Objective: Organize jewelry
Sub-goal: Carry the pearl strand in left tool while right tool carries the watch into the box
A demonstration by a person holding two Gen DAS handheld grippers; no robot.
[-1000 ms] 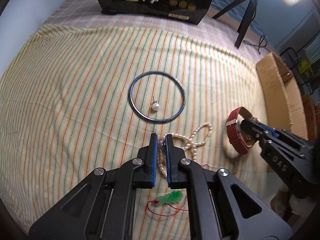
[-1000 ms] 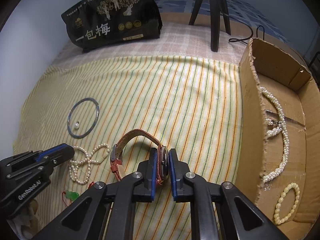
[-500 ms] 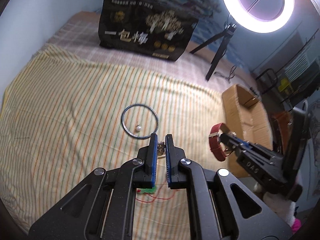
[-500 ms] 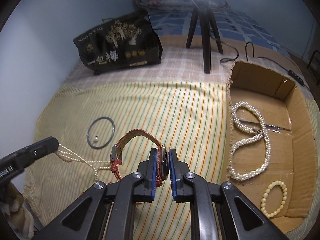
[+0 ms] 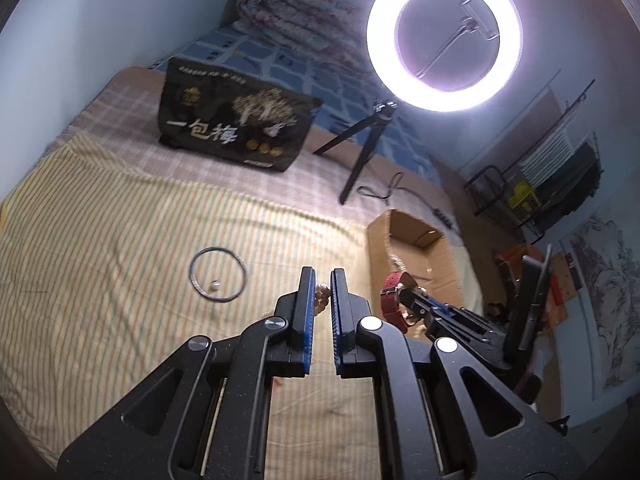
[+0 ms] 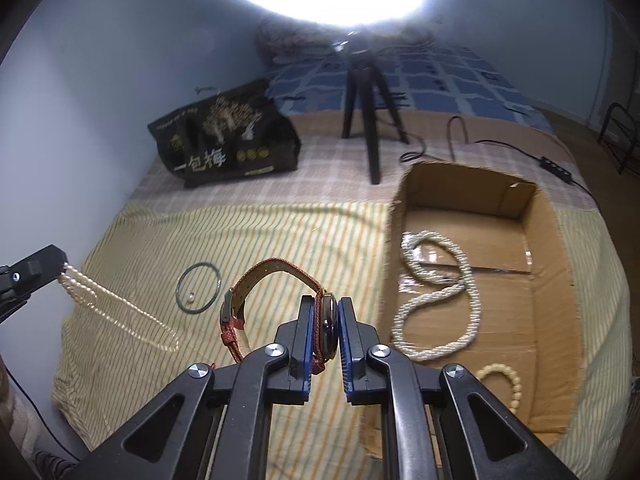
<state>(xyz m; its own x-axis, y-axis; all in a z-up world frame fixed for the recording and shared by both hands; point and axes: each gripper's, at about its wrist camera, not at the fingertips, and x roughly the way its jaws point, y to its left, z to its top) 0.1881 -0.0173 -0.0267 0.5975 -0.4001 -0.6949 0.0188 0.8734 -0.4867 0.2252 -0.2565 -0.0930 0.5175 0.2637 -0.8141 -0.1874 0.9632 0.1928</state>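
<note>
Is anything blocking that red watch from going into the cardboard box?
Nothing visible does. The red watch, clamped in the right gripper, hangs above the striped cloth; only the cardboard box's near wall lies between, and the box is open on top.

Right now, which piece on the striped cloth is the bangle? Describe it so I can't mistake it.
Start at the cardboard box and look left across the striped cloth. The bangle lies flat there: a thin dark hoop, the only rigid ring, with a single loose pearl inside it.
</note>
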